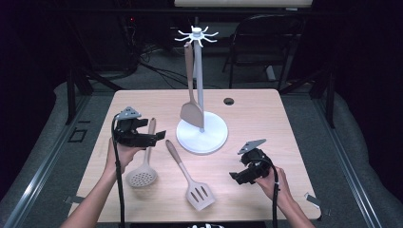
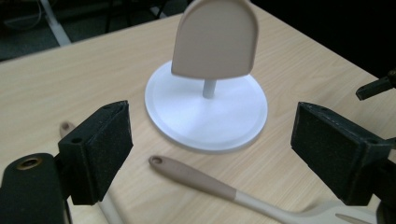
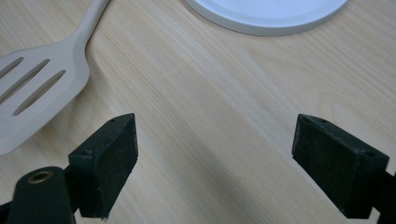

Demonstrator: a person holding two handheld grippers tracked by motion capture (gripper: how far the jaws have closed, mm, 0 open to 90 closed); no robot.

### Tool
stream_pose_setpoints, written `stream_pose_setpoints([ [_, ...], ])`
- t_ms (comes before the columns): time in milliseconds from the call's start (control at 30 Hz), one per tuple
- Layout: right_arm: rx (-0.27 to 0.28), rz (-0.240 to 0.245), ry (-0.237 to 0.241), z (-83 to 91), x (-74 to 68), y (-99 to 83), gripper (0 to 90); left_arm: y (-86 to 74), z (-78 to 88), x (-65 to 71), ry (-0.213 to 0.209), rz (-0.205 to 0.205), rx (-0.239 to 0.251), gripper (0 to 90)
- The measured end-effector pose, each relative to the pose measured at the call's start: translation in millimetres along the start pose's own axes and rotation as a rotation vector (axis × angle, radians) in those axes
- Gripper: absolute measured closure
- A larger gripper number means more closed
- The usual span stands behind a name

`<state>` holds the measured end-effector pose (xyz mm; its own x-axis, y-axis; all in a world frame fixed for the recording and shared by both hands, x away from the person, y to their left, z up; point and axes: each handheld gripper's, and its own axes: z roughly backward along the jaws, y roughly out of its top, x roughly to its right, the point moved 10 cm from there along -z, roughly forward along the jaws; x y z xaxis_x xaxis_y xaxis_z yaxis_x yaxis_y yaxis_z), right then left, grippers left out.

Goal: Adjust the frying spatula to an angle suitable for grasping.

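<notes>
Both grippers stand apart and empty: the left gripper [image 1: 159,136] over the skimmer [image 1: 142,176], the right gripper [image 1: 236,177] near the turner [image 1: 198,194].

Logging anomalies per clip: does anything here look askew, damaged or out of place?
Nothing stands out. One spatula hangs straight from the white hook stand; the skimmer and slotted turner lie flat on the table, apart. The left gripper and right gripper hold nothing.
</notes>
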<state>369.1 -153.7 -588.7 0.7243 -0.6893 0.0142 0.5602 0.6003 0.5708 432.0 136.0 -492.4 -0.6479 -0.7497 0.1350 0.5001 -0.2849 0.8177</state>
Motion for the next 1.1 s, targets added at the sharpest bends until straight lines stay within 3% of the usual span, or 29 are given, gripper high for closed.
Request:
stream_pose_setpoints([
  [133,-0.004,-0.016,0.008,-4.2,-2.5,0.8,15.8,-15.1,-5.0,-1.9,-0.004,0.033,-0.031,10.9],
  [300,0.005,-0.02,0.026,-4.6,-14.1,5.6,27.5,-25.0,-7.5,-5.1,0.006,0.062,-0.038,9.9],
  [400,-0.004,-0.006,0.048,-4.0,-25.2,7.7,38.6,-31.0,-11.2,-8.1,0.007,0.076,-0.055,9.5],
  [533,0.025,0.0,0.109,-1.2,-44.4,14.9,62.5,-39.7,-19.4,-11.4,0.021,0.087,-0.076,9.5],
  [700,0.033,0.061,0.18,3.4,-70.1,21.3,82.1,-48.6,-30.2,-7.3,0.022,0.102,-0.111,10.4],
  [900,0.005,0.121,0.278,-4.8,-110.0,23.1,86.1,-56.6,-41.8,-1.5,0.026,0.104,-0.153,13.0],
  [1000,-0.024,0.159,0.31,-12.8,-129.6,21.9,86.3,-60.0,-46.7,2.5,0.027,0.106,-0.172,13.7],
  [1100,-0.07,0.189,0.317,-18.4,-140.6,17.5,88.0,-62.8,-50.0,6.9,0.031,0.113,-0.188,14.6],
])
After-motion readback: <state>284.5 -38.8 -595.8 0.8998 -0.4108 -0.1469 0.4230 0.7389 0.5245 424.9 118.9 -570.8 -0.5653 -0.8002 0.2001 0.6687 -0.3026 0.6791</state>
